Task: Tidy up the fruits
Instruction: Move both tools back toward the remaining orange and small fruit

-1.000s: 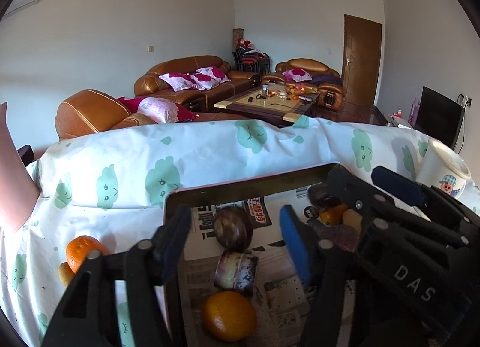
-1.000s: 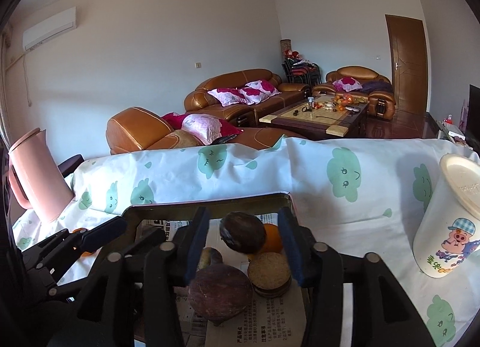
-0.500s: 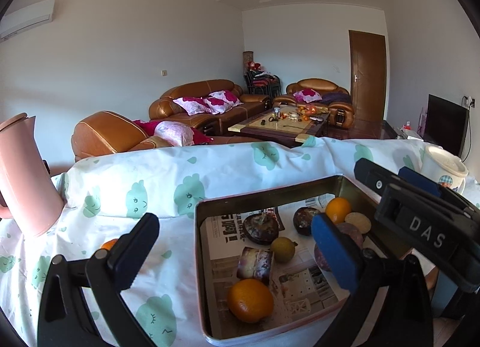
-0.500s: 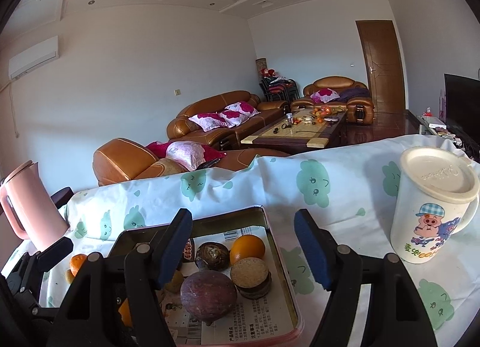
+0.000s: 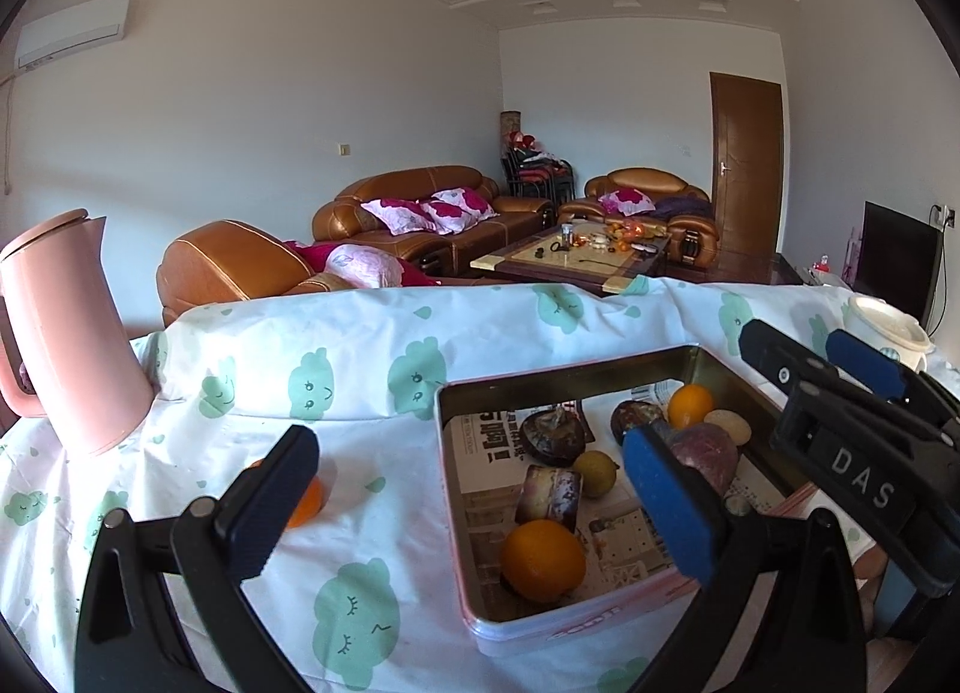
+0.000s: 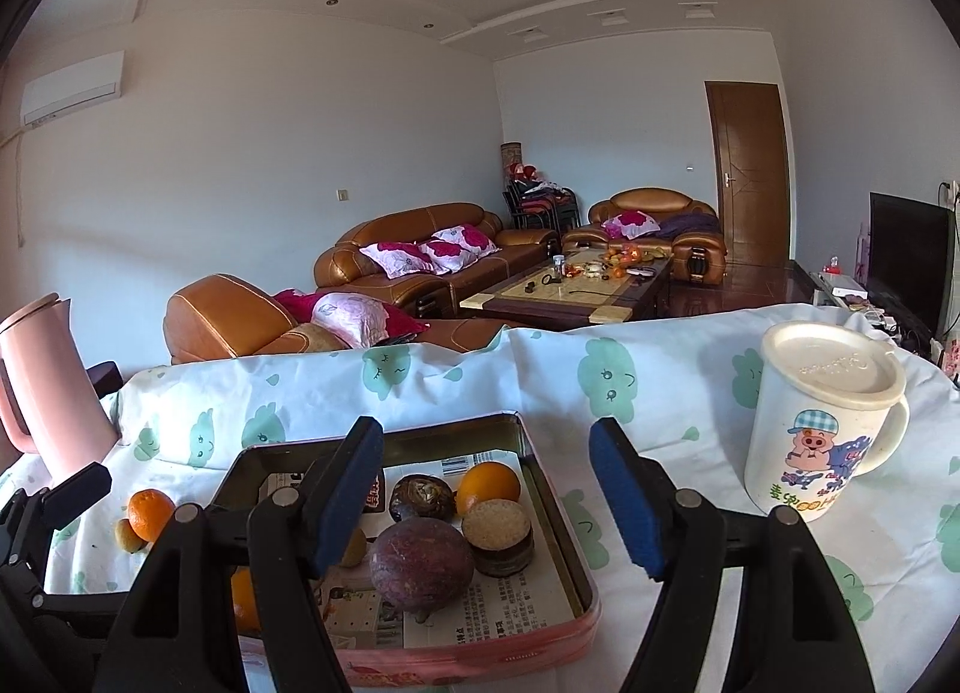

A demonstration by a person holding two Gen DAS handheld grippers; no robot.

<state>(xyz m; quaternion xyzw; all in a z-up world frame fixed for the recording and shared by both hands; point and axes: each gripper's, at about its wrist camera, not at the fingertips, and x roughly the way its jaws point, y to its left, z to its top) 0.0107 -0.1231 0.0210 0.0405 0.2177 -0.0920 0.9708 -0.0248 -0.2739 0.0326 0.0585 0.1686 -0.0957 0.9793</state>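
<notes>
A metal tray lined with newspaper holds several fruits: an orange at its near end, another orange at the far end, a purple passion fruit and a small yellow fruit. A loose orange and a small yellow fruit lie on the tablecloth left of the tray. My left gripper is open and empty above the tray's left edge. My right gripper is open and empty above the tray's right side.
A pink jug stands at the left on the cloud-print tablecloth. A lidded white mug with a pig cartoon stands right of the tray. Sofas and a coffee table lie beyond the table's far edge.
Both grippers have opened wide and pulled back and up from the tray. More of the table, the jug and the mug has come into view.
</notes>
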